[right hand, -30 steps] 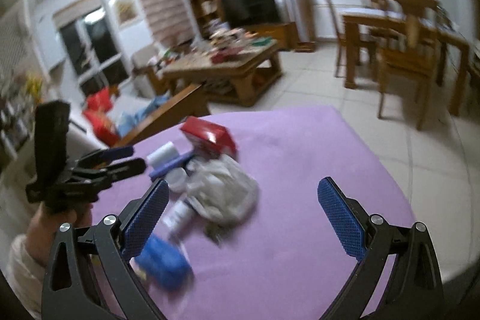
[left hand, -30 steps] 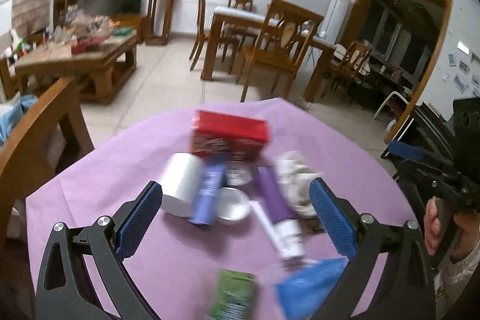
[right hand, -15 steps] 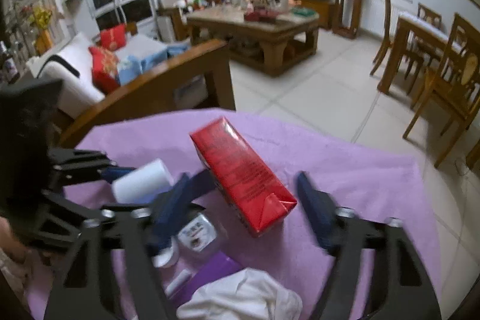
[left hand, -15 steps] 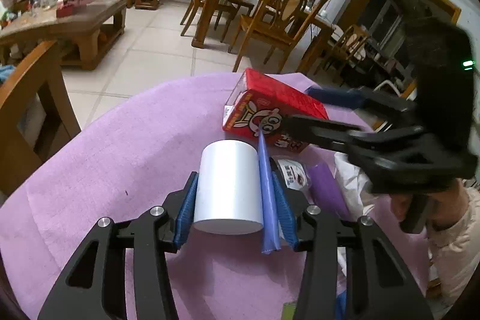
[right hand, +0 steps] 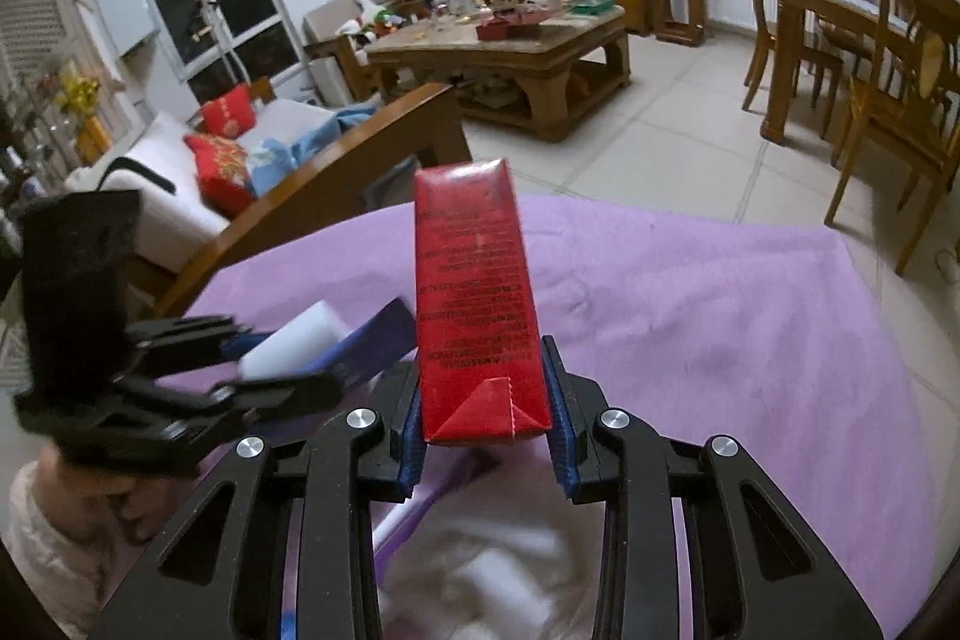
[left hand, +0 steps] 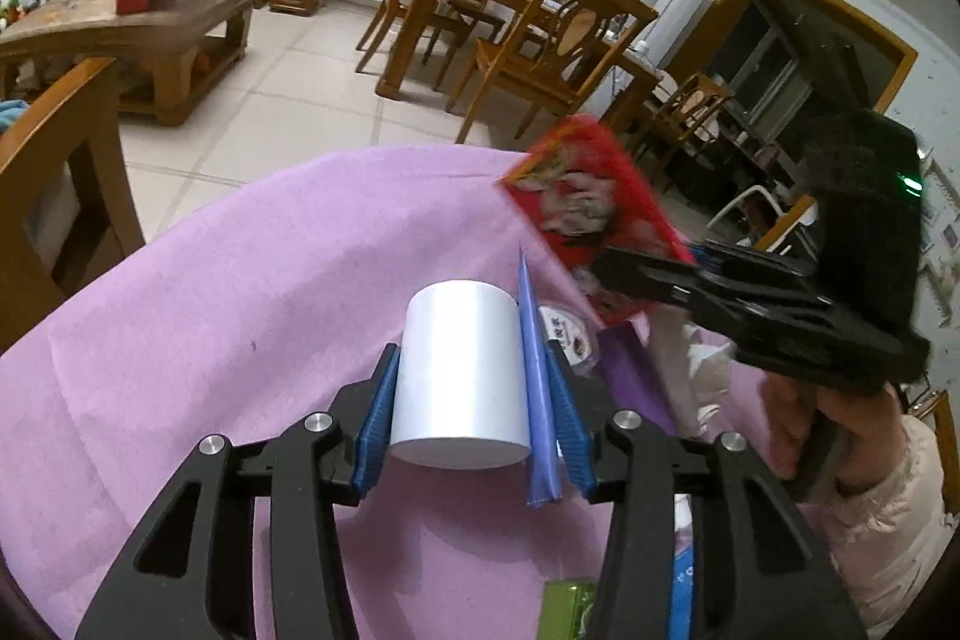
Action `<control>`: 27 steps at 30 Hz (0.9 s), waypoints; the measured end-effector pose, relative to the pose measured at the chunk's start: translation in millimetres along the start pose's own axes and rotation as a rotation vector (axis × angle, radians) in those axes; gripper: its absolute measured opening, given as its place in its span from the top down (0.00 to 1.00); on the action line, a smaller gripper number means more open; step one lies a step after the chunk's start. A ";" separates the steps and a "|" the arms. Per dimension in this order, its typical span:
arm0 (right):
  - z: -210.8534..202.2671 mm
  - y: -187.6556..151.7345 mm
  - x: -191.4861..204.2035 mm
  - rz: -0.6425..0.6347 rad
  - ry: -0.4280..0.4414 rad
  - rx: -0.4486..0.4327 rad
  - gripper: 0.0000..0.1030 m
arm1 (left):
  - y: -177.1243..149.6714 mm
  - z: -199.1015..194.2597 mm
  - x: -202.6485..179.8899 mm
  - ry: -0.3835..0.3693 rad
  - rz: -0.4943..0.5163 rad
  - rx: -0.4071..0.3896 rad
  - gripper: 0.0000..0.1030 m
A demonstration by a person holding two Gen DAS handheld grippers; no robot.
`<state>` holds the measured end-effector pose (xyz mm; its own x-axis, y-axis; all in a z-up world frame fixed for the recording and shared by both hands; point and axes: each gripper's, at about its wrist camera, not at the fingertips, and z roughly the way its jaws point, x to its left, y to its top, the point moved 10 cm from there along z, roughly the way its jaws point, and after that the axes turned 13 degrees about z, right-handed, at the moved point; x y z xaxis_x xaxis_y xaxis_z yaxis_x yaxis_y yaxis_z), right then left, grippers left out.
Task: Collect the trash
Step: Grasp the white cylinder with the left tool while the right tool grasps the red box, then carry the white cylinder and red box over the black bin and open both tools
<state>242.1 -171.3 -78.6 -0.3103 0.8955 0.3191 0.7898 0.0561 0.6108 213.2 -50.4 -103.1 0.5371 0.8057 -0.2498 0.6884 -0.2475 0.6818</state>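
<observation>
My left gripper (left hand: 474, 418) is shut on a white cup (left hand: 459, 370) lying on its side and a flat blue wrapper (left hand: 536, 388) pressed beside it, over the purple tablecloth (left hand: 228, 316). My right gripper (right hand: 486, 421) is shut on a red carton (right hand: 477, 304) and holds it tilted up off the cloth; the carton also shows blurred in the left wrist view (left hand: 585, 214). The left gripper with cup and wrapper appears in the right wrist view (right hand: 288, 364).
A small foil-lidded tub (left hand: 567, 340), a purple tube (left hand: 630, 376) and crumpled white tissue (right hand: 480, 568) lie on the cloth. A green packet (left hand: 567, 610) lies near the front edge. A wooden chair back (left hand: 66, 142) stands left of the table.
Both grippers came in from open and closed: the left on the white cup and blue wrapper, the right on the red carton, which has now been lifted and tilted up.
</observation>
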 end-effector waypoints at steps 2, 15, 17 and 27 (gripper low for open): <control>-14.9 -10.7 4.5 -0.006 0.012 -0.004 0.68 | -1.9 -0.5 -0.7 -0.004 -0.010 -0.003 0.53; -82.0 -71.5 5.1 0.011 0.033 -0.039 0.69 | -11.9 -16.3 11.8 0.000 -0.082 -0.046 0.58; -97.2 -78.7 2.6 0.022 0.052 -0.047 0.69 | -13.2 -22.2 14.8 -0.032 -0.116 -0.071 0.58; -142.1 -110.8 -10.7 0.053 0.066 -0.062 0.69 | -29.4 -35.9 11.9 -0.018 -0.156 -0.054 0.55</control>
<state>82.7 -249.8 -46.7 -0.3048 0.8652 0.3982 0.7724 -0.0201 0.6349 181.8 -14.2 -101.5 0.4342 0.8225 -0.3673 0.7374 -0.0904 0.6694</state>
